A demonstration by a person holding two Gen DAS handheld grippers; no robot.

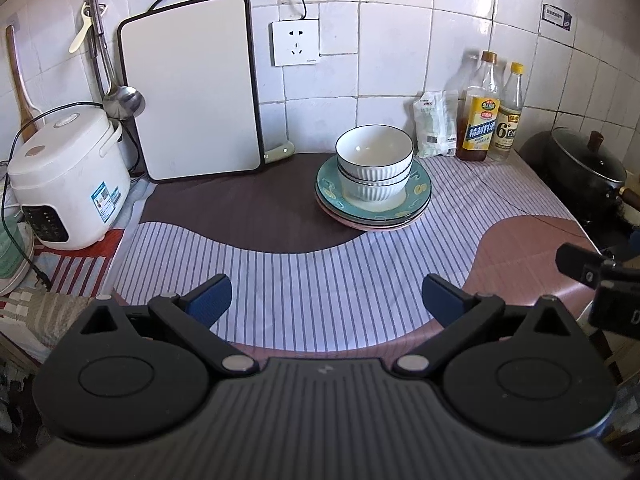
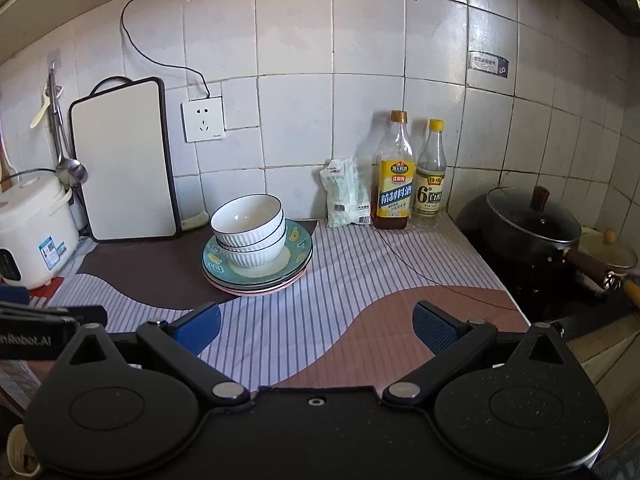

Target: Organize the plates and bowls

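Left tongs (image 1: 326, 300) and right tongs (image 2: 316, 330) hover spread and empty over the desk's (image 1: 304, 280) near edge. Two nested bowls (image 1: 374, 162) top stacked plates (image 1: 374, 204) near its back edge.

A home kitchen is shown. White wall tiles (image 2: 296, 120) are seen behind a surface (image 2: 360, 272) covered with a striped cloth. A rice cooker (image 1: 66, 176) is placed at the far left, with a cutting board (image 1: 192, 84) leaned against the wall and a ladle (image 1: 120, 98) hung beside it. Condiment bottles (image 2: 394, 172) are stood at the wall, and a lidded black pot (image 2: 528, 220) is set on the stove at the right.
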